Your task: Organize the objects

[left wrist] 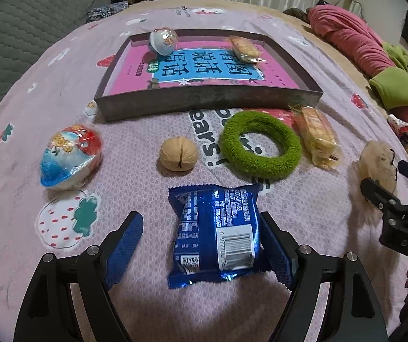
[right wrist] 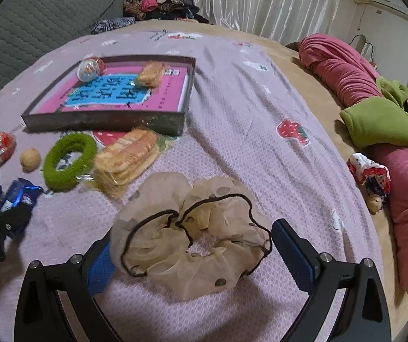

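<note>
- Two things sat framed for pickup: the blue snack packet (left wrist: 218,233) lay on the pink bedspread (left wrist: 135,154) between the spread fingers of the left gripper (left wrist: 204,245), and the beige scrunchie (right wrist: 189,236) lay between the spread fingers of the right gripper (right wrist: 192,250). Neither was pinched yet.
- The packet sat off-centre, its edge against or just beside the pad at 3 o'clock and well apart from the pad at 9 o'clock. A closing squeeze could have shoved it sideways, or crushed what was inside, and the glossy wrapper could have slipped.
- The scrunchie's ruffles overlapped the pad at 9 o'clock. Soft gauze could have folded thin and slid out, or the fingers could have caught the bedspread with it.
- The two grippers worked near each other, and each showed at the edge of the other's view, so a careless lift could have knocked them together.
- Outward from the packet, at 12 o'clock, lay the walnut (left wrist: 178,156) and the green ring (left wrist: 260,148); at 10 o'clock the toy capsule (left wrist: 70,156); at 1 o'clock the wafer pack (left wrist: 317,136). Any of these could have been nudged in a reach toward the tray (left wrist: 204,102).
- The tray already held a second capsule and a second wafer pack on a pink book.
- Hard to make out: the packet's contents, and possibly whether its edge truly touched the pad. The hands holding the grippers were cut off.
</note>
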A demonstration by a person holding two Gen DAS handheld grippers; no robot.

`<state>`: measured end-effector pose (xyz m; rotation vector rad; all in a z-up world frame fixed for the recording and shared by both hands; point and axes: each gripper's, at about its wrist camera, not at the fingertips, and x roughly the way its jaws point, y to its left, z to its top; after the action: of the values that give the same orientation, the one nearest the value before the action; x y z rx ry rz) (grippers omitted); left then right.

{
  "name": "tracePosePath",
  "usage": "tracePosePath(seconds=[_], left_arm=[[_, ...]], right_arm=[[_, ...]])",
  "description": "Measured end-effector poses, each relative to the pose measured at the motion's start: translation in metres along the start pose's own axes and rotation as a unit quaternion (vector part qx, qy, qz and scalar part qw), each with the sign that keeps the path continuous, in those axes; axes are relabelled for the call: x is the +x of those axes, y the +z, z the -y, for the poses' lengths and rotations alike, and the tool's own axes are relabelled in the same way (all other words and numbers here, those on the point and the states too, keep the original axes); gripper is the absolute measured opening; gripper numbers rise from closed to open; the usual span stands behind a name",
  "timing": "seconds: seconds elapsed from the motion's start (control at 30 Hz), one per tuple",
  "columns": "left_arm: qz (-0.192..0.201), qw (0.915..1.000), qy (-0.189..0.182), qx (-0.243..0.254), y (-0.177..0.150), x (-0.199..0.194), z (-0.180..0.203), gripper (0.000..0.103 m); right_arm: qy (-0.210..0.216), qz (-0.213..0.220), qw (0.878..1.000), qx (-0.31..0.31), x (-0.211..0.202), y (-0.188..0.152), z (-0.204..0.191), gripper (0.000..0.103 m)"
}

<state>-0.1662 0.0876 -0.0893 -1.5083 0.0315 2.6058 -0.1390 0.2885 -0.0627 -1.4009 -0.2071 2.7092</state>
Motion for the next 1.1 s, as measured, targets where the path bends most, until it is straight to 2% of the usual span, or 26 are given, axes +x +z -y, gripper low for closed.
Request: tracePosePath(seconds=[0.13,0.17,0.2,0.33,0.4,0.43,0.5,0.53,0.57,0.77,0.97,1.1], left_arm=[[0.004,1.0000,-0.001,-0.002,0.001,0.009,0.001,0.083],[0.006,1.0000,-0.002,-0.001,0.000,0.010,0.001,0.083],[0.008,1.0000,-0.002,-0.001,0.000,0.011,0.001,0.083],[0.017,0.9998,-0.009,-0.005,0.000,0.013,-0.001,0.083],[0.020,0.9998,-0.008,-0.001,0.000,0.013,0.000,0.082],[0.021,0.9997,-0.009,0.002,0.000,0.013,0.001,0.079],[0.022,0.9996,-0.019,0.001,0.000,0.012,0.001,0.069],[0.022,0.9995,-0.023,0.000,0.000,0.012,0.002,0.065],[0.022,0.9995,-0.022,0.001,0.000,0.012,0.002,0.065],[0.025,0.9987,-0.042,-0.015,-0.003,0.010,-0.005,0.058],[0.023,0.9981,-0.052,-0.022,-0.010,0.008,-0.012,0.055],[0.020,0.9977,-0.057,-0.031,-0.012,0.003,-0.017,0.055]], right_arm=[[-0.003,-0.003,1.000,-0.006,0.012,0.000,-0.001,0.099],[-0.005,-0.001,1.000,-0.007,0.014,0.000,-0.001,0.094],[-0.008,0.002,1.000,-0.007,0.015,-0.001,-0.001,0.084],[0.018,0.011,1.000,0.005,0.016,0.000,0.002,0.066],[0.032,0.019,0.999,0.010,0.014,0.000,0.003,0.053],[0.039,0.022,0.999,0.012,0.013,0.000,0.003,0.050],[0.054,0.028,0.998,0.011,0.009,0.001,0.002,0.038],[0.059,0.030,0.998,0.009,0.008,0.001,0.001,0.035],[0.067,0.031,0.997,0.005,0.007,0.002,-0.001,0.032],[0.114,0.025,0.993,-0.026,0.000,-0.002,-0.019,0.025],[0.213,0.024,0.976,-0.029,-0.017,-0.007,-0.037,0.025],[0.227,0.021,0.972,-0.057,-0.026,-0.015,-0.057,0.024]])
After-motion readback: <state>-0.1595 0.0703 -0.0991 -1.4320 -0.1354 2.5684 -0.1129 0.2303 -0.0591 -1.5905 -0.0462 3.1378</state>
